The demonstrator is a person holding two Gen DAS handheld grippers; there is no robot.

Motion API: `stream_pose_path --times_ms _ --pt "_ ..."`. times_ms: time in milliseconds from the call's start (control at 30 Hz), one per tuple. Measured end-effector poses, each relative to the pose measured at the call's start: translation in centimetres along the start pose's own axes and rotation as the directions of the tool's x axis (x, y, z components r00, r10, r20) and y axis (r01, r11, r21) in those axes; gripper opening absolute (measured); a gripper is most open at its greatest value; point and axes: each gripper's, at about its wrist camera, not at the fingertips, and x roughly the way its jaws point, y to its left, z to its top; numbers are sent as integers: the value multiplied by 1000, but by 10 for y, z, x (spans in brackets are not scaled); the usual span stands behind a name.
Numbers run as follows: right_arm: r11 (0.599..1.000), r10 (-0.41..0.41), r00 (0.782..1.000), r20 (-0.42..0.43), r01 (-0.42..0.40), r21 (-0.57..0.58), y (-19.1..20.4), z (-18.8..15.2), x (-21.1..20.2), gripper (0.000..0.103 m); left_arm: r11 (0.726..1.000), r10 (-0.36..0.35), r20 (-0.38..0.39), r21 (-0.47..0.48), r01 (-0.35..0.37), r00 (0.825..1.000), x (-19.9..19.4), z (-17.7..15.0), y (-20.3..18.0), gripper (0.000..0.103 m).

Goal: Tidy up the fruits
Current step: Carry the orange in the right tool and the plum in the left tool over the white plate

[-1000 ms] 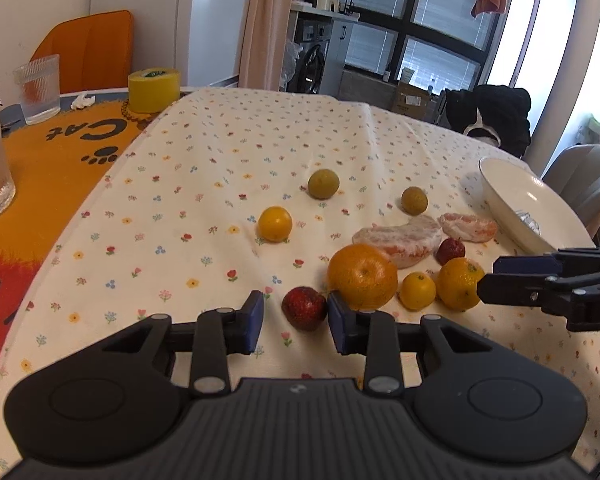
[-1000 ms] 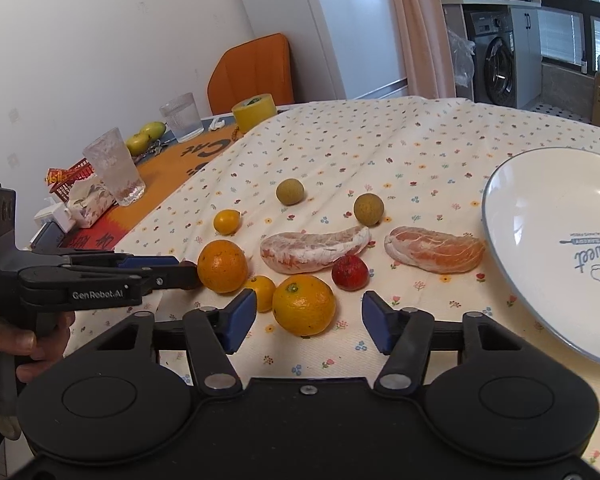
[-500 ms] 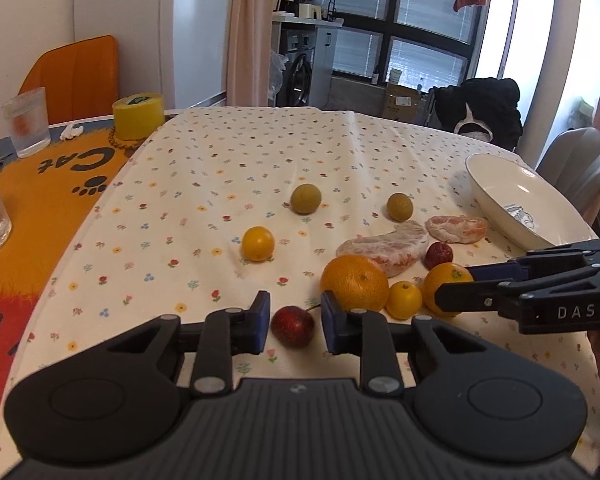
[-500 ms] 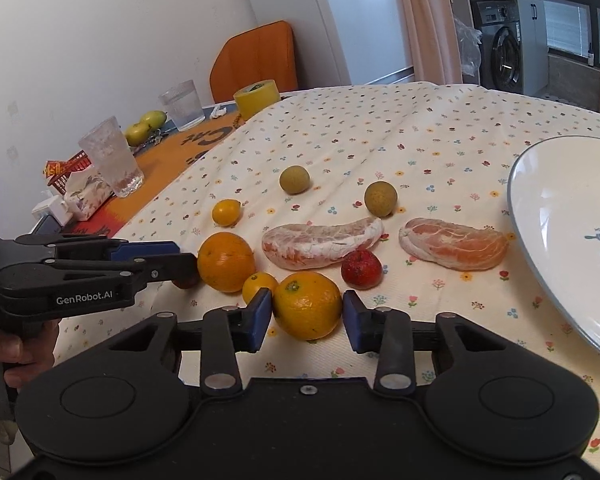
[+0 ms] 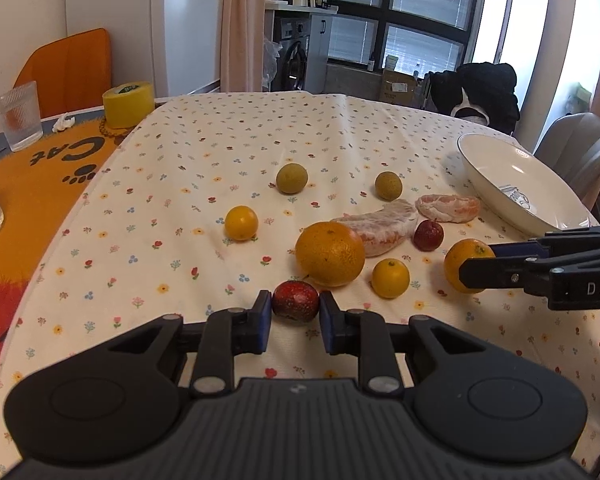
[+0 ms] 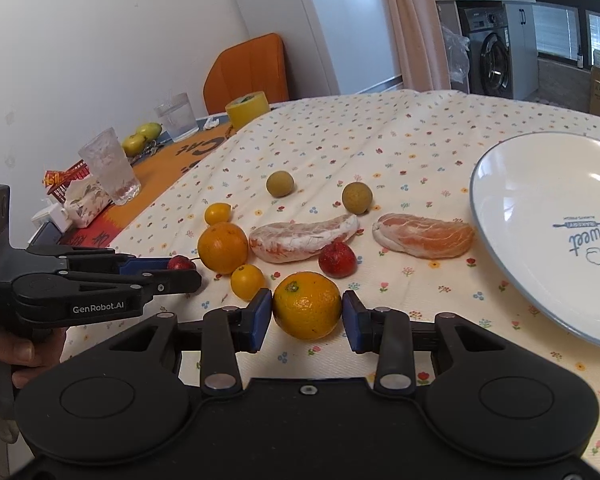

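On the flowered tablecloth, my left gripper [image 5: 295, 314] is shut on a small dark red fruit [image 5: 295, 306], with both blue pads against its sides. My right gripper [image 6: 306, 318] is shut on an orange [image 6: 307, 305] near the table's front. Both fruits rest on the cloth. Loose around them lie a bigger orange [image 5: 330, 254], two small yellow citrus [image 5: 390, 278] [image 5: 241, 223], two green-brown round fruits [image 5: 292, 178] [image 5: 388, 186], two peeled pomelo segments [image 5: 380, 224] [image 5: 448, 208] and another red fruit [image 5: 429, 235]. An empty white plate [image 6: 540, 200] sits to the right.
To the left lies an orange cat mat [image 5: 40, 176] with a yellow tape roll [image 5: 128, 104] and glasses [image 5: 19, 116] [image 6: 110, 172]. A tissue pack [image 6: 86, 204] and green fruits [image 6: 140, 140] sit beyond. An orange chair [image 5: 68, 68] and a grey chair [image 5: 580, 148] flank the table.
Both grippers moved forward and narrowed. The left closed from open around the red fruit onto it. The right closed from wide open onto the orange.
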Motion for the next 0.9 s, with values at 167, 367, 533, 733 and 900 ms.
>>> stream_pose_path --times_ms 167,367,533,733,900 --pt "1000 -5 1000 23 5 5 -2 -1 -11 36 1000 4 28 10 -4 1000 -12 4 -7 23" --pt "1000 -18 998 53 18 14 -7 -4 -26 36 1000 -7 59 27 6 998 -24 10 -21 23" --pt "999 -36 996 78 34 23 -14 -6 -40 36 999 -22 80 45 18 997 -28 14 -34 23" --pt "998 -62 993 105 59 35 -24 -9 -57 36 997 -48 98 69 41 994 -31 17 -53 23" --pt "995 -91 988 122 86 52 -33 -12 -69 36 994 -71 106 87 62 992 -30 20 -67 23"
